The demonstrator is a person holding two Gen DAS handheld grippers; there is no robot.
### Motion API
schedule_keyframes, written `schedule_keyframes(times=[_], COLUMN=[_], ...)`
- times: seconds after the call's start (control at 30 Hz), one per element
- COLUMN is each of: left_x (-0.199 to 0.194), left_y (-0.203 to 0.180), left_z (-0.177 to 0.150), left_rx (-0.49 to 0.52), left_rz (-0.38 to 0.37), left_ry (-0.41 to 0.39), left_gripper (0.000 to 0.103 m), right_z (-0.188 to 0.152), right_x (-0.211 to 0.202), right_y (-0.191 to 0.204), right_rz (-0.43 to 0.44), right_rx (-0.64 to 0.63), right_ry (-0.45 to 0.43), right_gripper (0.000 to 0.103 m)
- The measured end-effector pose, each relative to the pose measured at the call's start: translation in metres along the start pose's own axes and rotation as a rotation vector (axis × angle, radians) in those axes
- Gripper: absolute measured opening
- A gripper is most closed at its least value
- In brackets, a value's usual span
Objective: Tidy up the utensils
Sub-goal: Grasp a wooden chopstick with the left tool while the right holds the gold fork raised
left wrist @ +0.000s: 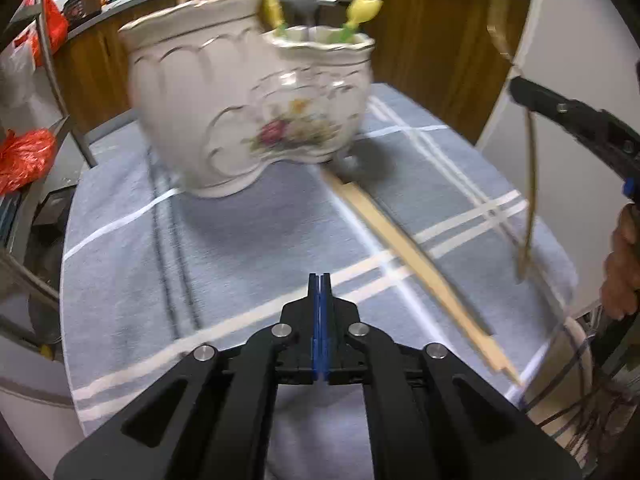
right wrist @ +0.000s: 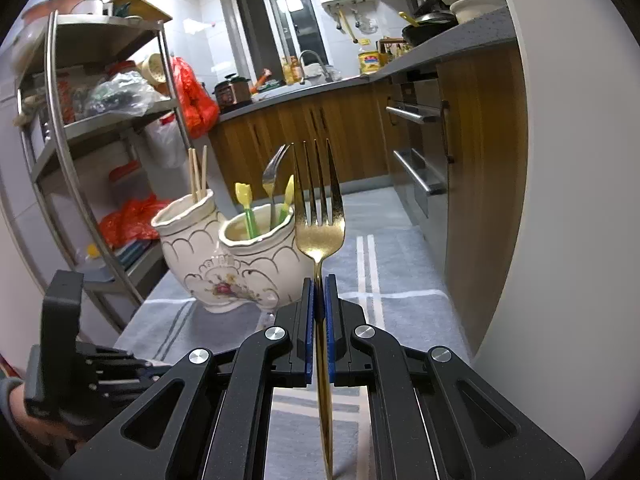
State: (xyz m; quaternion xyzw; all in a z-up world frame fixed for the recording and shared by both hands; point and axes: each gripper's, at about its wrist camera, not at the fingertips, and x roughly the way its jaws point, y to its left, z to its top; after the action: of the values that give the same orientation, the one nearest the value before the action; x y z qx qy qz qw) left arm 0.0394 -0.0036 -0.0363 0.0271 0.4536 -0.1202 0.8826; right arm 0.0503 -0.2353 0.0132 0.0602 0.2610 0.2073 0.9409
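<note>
Left wrist view: the left hand-held gripper is closed on nothing, above the cloth-covered surface. 2 chopsticks lie flat beside the holder: light, stiff, thin (probably best pinched mid-length).

Right wrist view: the right hand-held gripper clamps the gold fork at its neck, tines up, close to the holder's smaller cup. Polished metal looks slippery; the ceramic is likely fragile.
</note>
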Motion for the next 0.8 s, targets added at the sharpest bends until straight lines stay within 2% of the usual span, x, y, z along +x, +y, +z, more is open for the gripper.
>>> schedule_keyframes(times=[0.07,0.1,0.13,0.3,0.53,0.67,0.8], left_x=[0.001,0.002,0.001,0.012,0.021,0.025,0.026], left_y=[-0.010,-0.014,-0.018,-0.037,-0.049,-0.049,-0.048], left_z=[0.003,0.005,0.007,0.013,0.016,0.021,0.019], left_rx=[0.002,0.001,-0.002,0.007,0.033,0.032,0.044], left_rz=[-0.009,-0.007,-0.013,-0.009,0.076,0.086,0.081], left_ry=[-0.014,-0.021,-0.032,-0.014,0.004,0.008,0.025], left_gripper=[0.027,0.042,0.044,0.044,0.044,0.042,0.028], right_z=[0.000,0.000,0.000,0.000,0.001,0.002,0.002], right_x=[-0.001,-0.001,-0.002,-0.004,-0.007,-0.008,-0.010], right_y=[0.000,0.000,0.000,-0.003,-0.008,-0.011,-0.011], right_rz=[0.001,0.001,0.001,0.003,0.009,0.014,0.012], right_rx=[-0.002,-0.001,0.000,0.007,0.017,0.025,0.024], right_ry=[0.000,-0.001,-0.002,-0.010,-0.020,-0.024,-0.027], right_gripper=[0.006,0.006,0.006,0.006,0.006,0.006,0.006])
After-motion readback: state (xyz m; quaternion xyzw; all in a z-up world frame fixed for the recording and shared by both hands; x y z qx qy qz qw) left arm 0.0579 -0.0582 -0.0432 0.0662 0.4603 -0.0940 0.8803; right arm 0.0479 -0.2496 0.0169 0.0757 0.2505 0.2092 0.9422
